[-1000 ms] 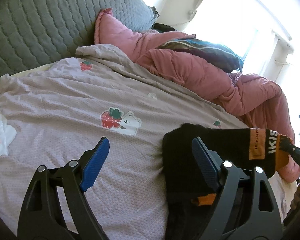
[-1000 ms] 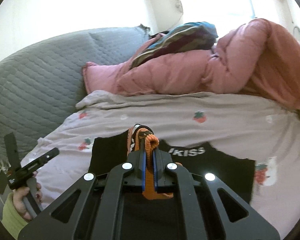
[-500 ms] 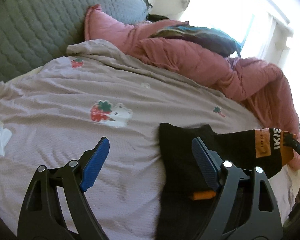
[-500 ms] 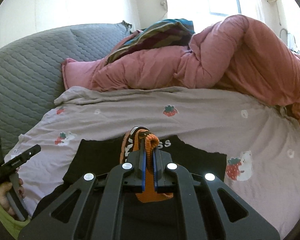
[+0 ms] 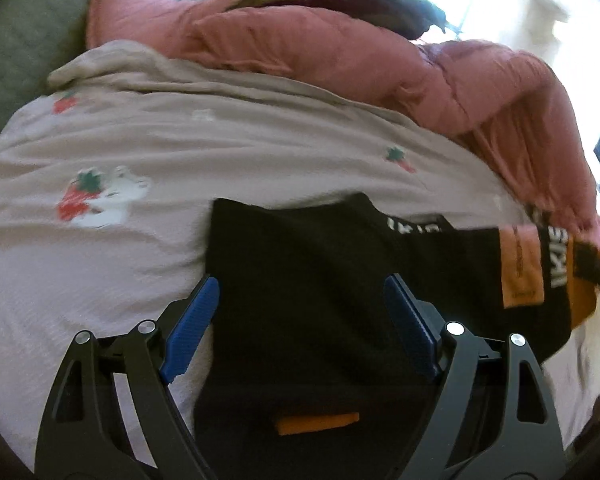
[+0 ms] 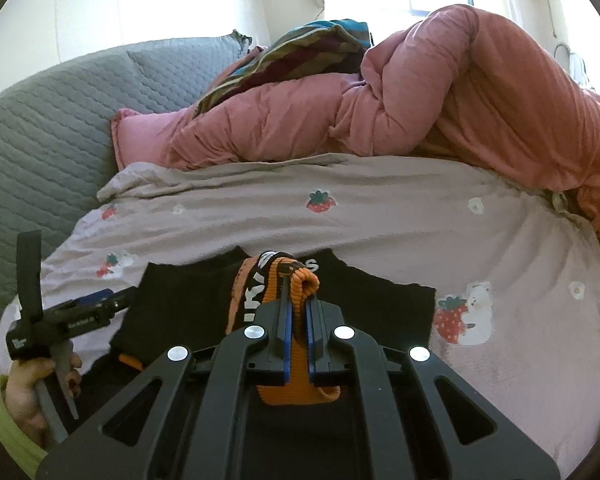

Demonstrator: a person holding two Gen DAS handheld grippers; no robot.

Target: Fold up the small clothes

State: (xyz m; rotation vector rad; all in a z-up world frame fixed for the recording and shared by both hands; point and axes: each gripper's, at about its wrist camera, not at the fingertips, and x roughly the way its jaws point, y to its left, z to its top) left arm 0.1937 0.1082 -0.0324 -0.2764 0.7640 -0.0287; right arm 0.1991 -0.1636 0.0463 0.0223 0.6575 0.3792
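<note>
Lying on the bed sheet (image 6: 380, 216), the black garment (image 5: 320, 264) appears light and limp. The right gripper (image 6: 296, 300) has its fingers clamped on the orange waistband (image 6: 296, 384). The left gripper (image 5: 300, 320), fingers apart, should take the opposite waistband edge.

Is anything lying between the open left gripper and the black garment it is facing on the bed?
Nothing visible does. The left gripper is open with the black garment directly beyond its fingers, only bedsheet alongside. The right gripper is shut on the garment's orange band.
</note>
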